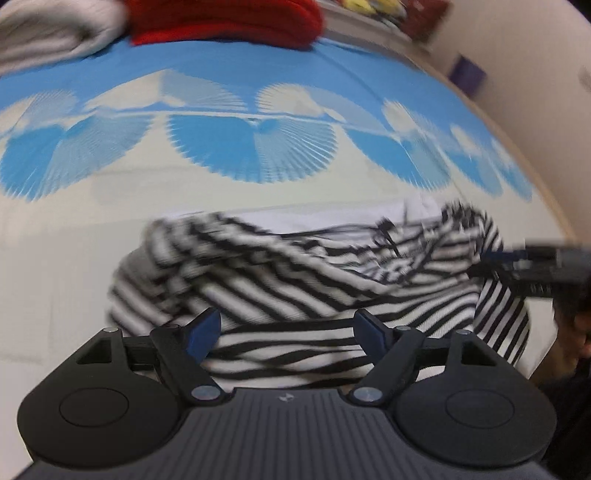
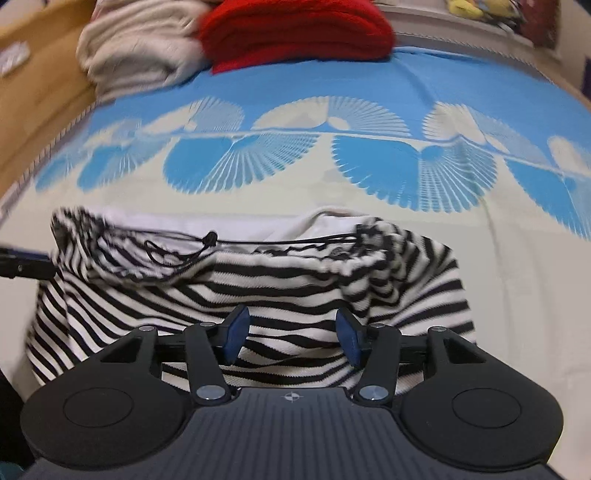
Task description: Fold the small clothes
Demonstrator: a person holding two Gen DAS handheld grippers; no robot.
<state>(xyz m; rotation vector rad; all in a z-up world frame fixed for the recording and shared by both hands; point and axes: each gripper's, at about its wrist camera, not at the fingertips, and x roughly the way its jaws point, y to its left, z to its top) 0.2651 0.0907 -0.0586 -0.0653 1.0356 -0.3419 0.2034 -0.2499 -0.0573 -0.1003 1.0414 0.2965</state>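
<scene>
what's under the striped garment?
The striped garment lies on a blue and cream patterned sheet, which shows all around it. A plain white layer shows at its far opening. Whatever lies directly beneath is covered.

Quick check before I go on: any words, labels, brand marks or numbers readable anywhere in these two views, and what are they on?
No readable text in either view.
Left gripper body: a small pale emblem, no letters.
Right gripper body: a small crosshair mark, no letters.
Striped garment: no tag or print visible.
Items on the far shelf: too blurred to read.
</scene>
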